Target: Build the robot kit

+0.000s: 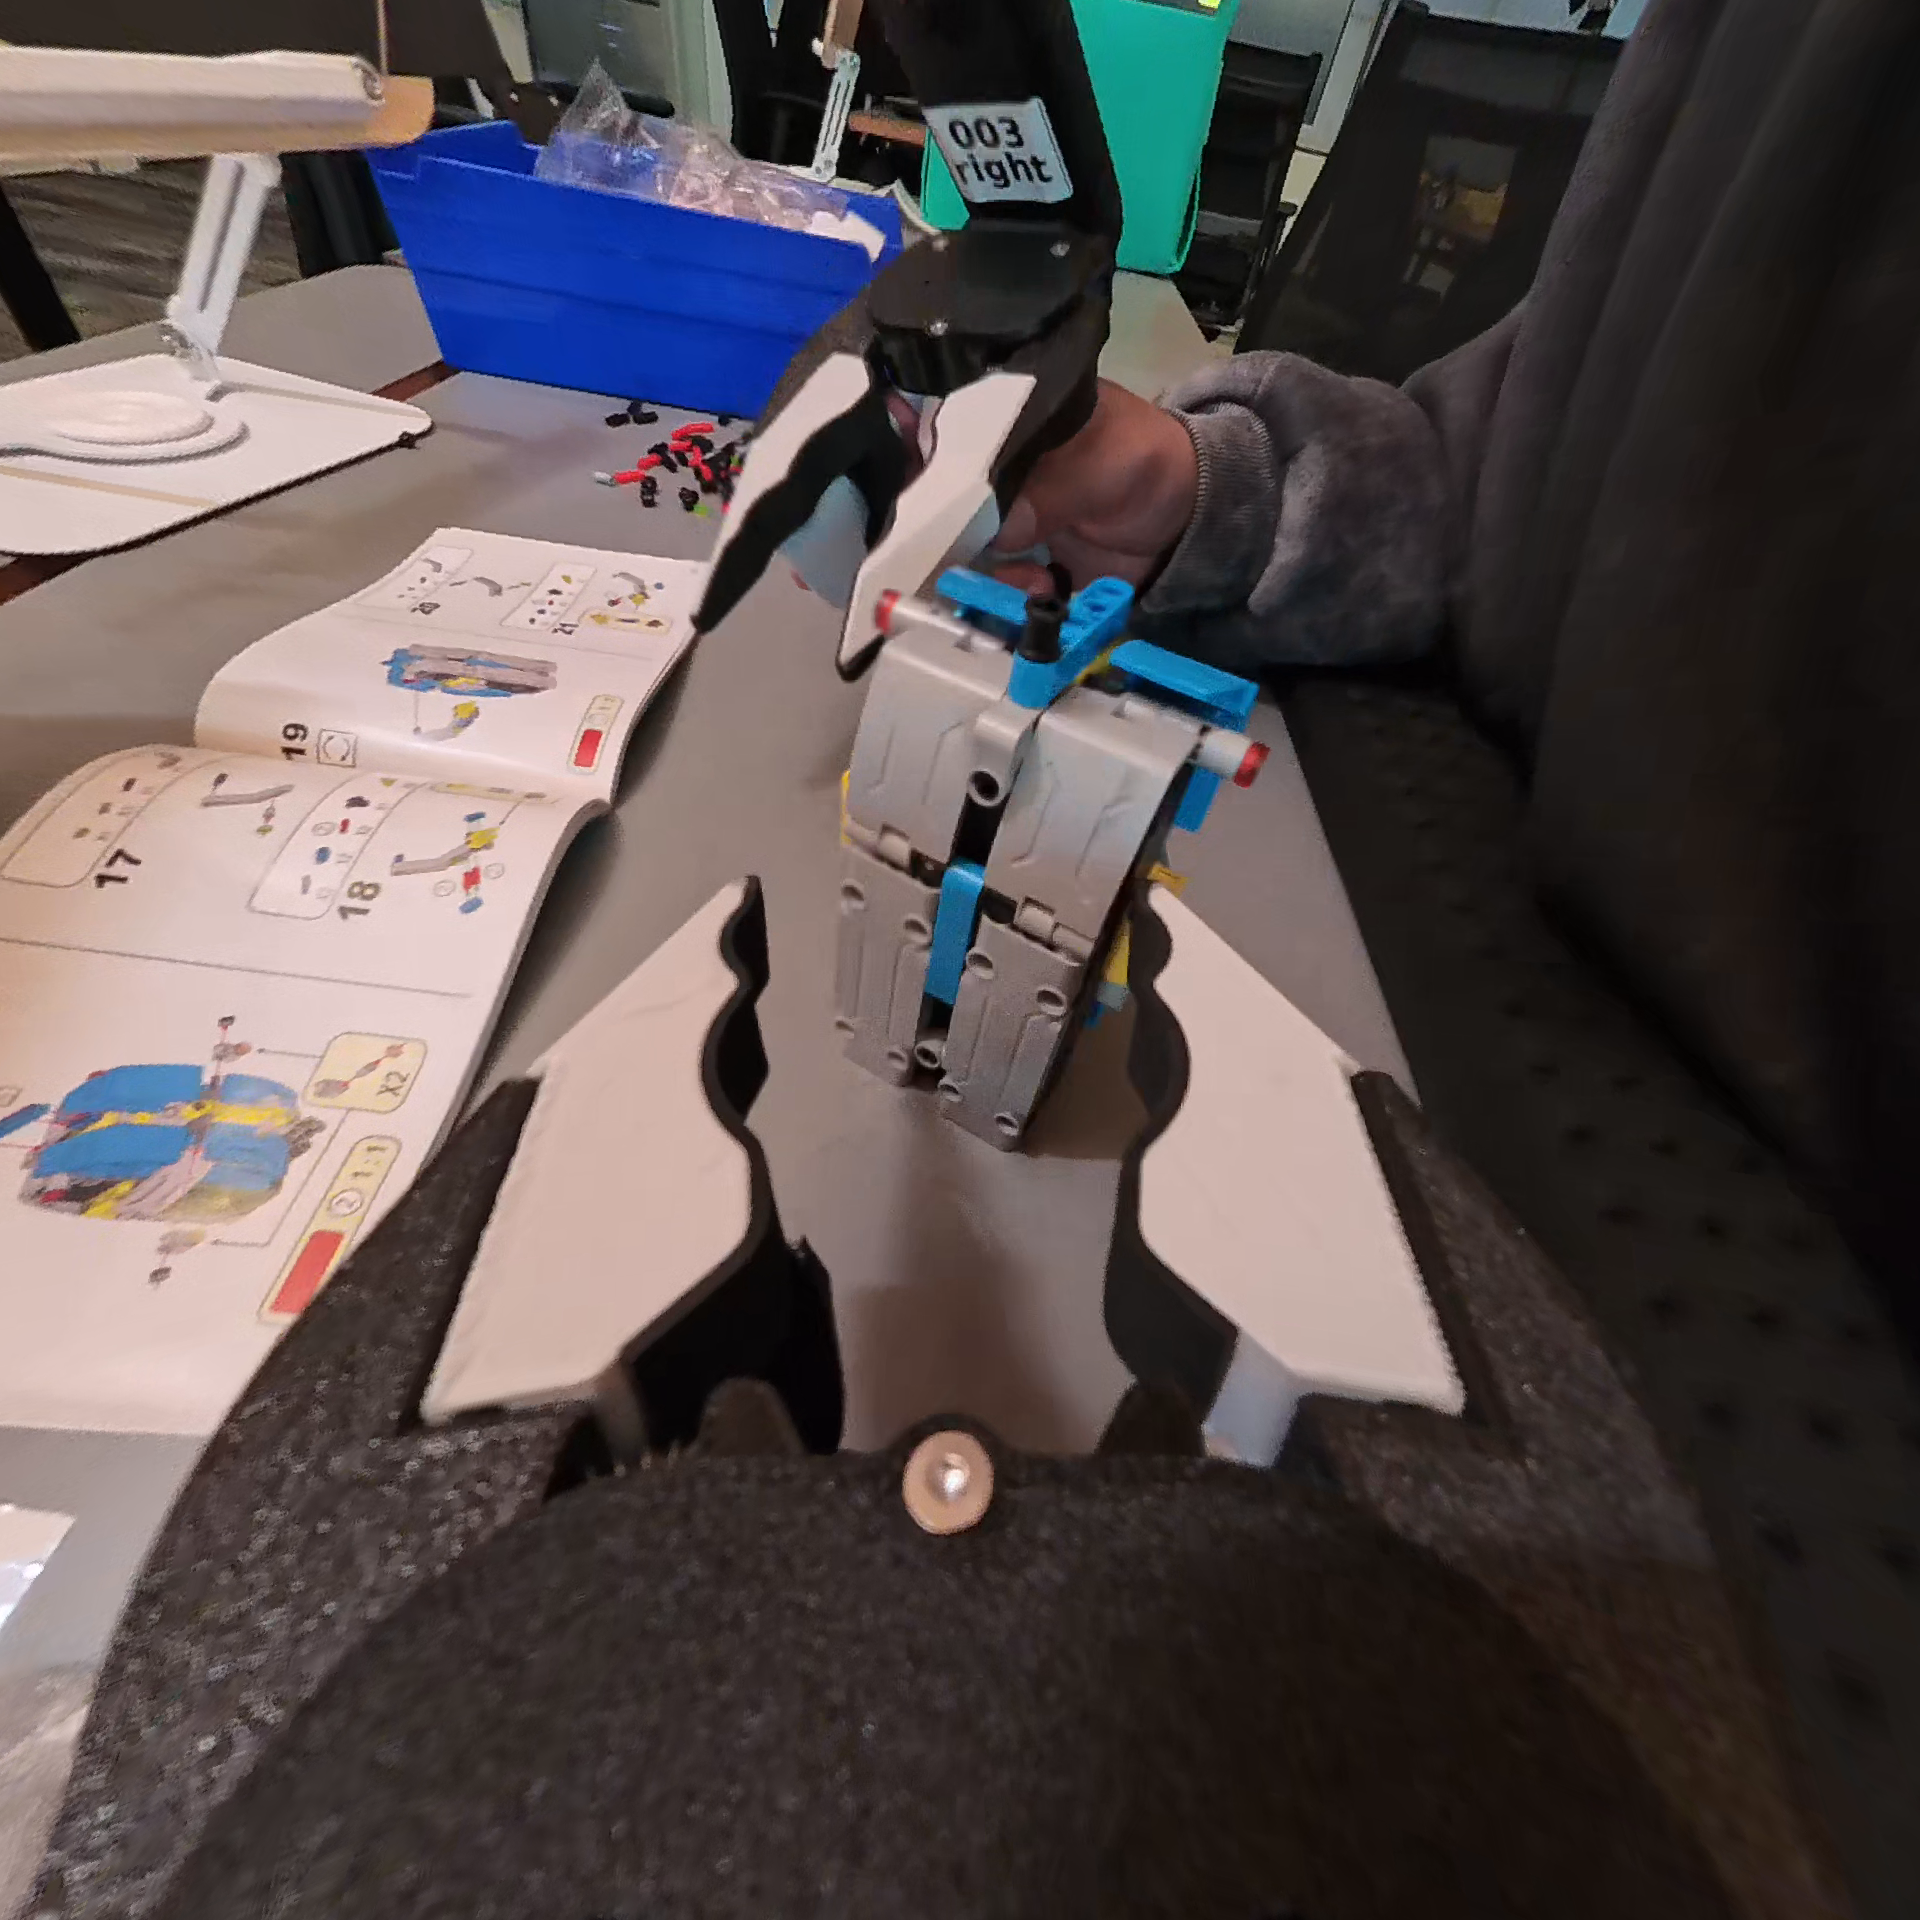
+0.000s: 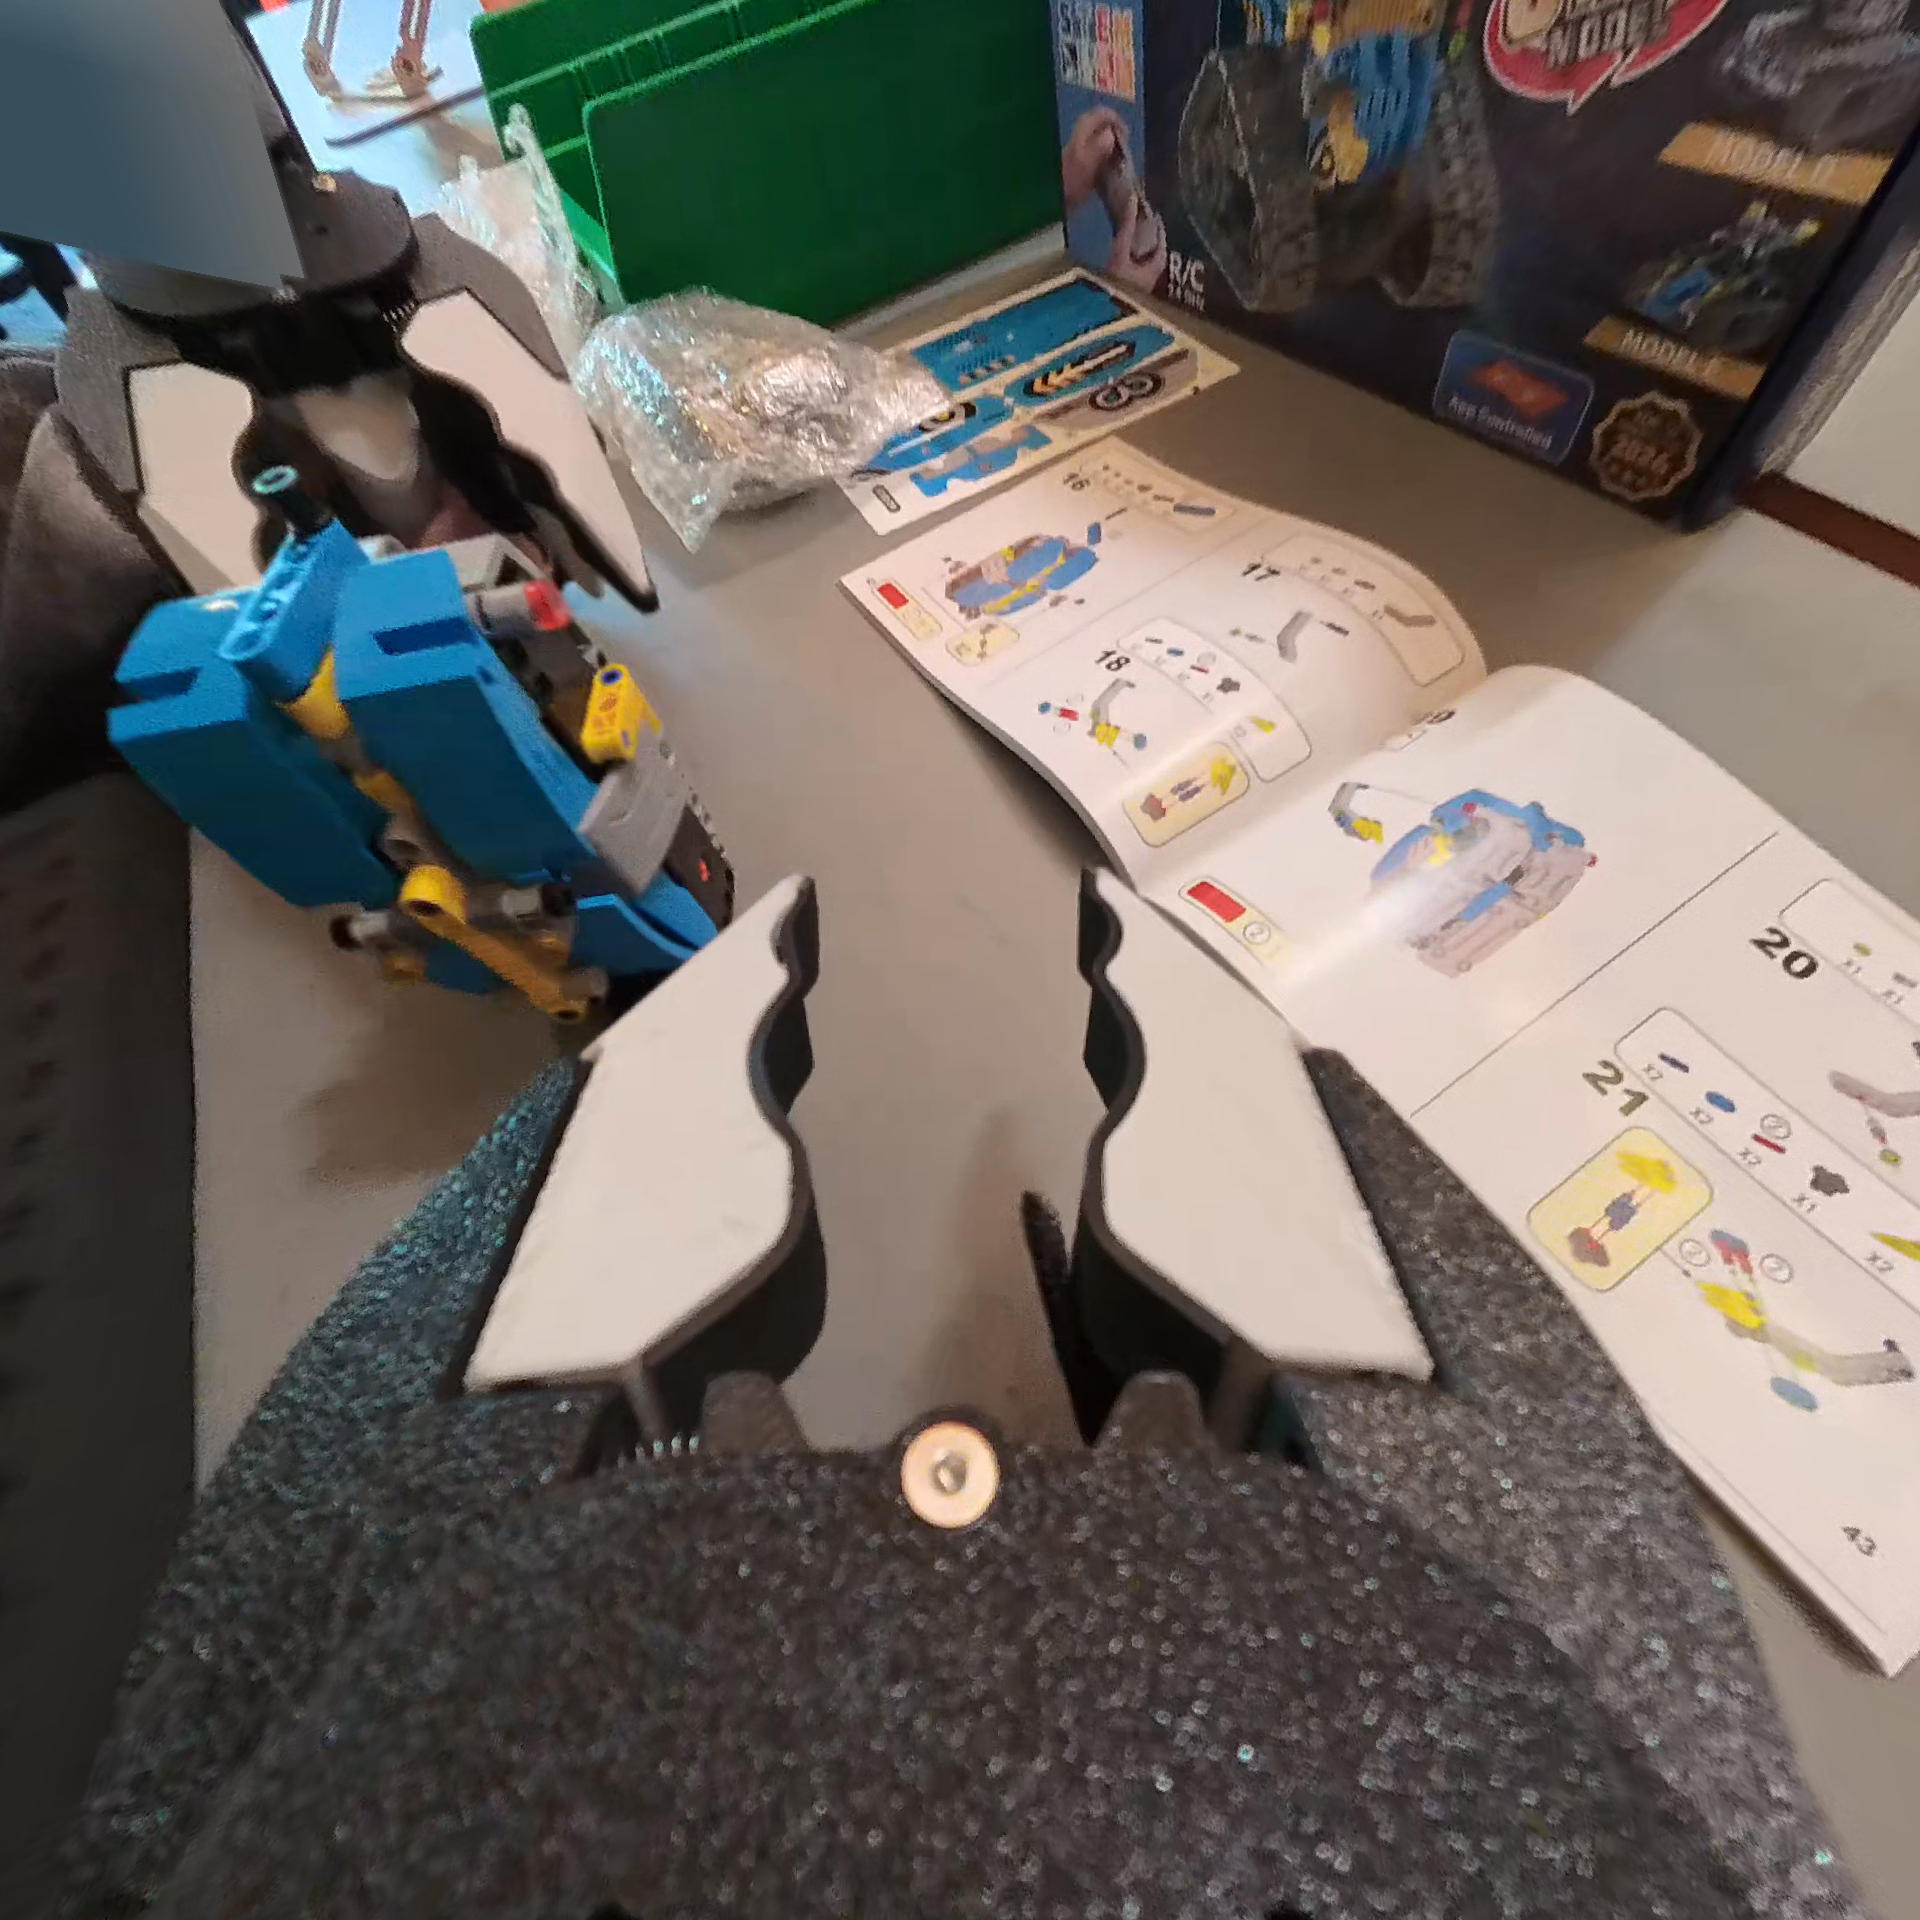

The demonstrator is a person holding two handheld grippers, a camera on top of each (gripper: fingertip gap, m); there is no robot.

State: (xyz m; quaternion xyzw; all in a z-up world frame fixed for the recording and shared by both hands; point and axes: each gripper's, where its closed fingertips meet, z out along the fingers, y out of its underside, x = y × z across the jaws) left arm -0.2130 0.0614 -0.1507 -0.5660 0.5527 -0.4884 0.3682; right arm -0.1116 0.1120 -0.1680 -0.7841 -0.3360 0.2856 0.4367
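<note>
A grey, blue and yellow brick-built model [image 1: 966,914] stands upright on the grey table [image 1: 727,790]. My left gripper [image 1: 951,899] is open, and its fingertips straddle the model's lower half; the right fingertip [image 1: 1174,966] is close against the model's side. My right gripper [image 1: 779,644] is open and empty just behind the model's top, one finger next to a red-tipped axle [image 1: 888,610]. In the right wrist view my right gripper [image 2: 945,888] is open over bare table, its left fingertip [image 2: 769,935] beside the model's base [image 2: 364,748]. The left gripper [image 2: 416,540] stands astride the model.
An open instruction booklet [image 1: 312,883] [image 2: 1351,831] lies beside the model. Behind are a blue bin [image 1: 623,281], a pile of small parts [image 1: 686,462] and a white stand [image 1: 156,416]. A green bin [image 2: 810,156], a product box [image 2: 1507,208], a sticker sheet [image 2: 1039,384] and a bubble-wrap bag [image 2: 727,395] sit opposite.
</note>
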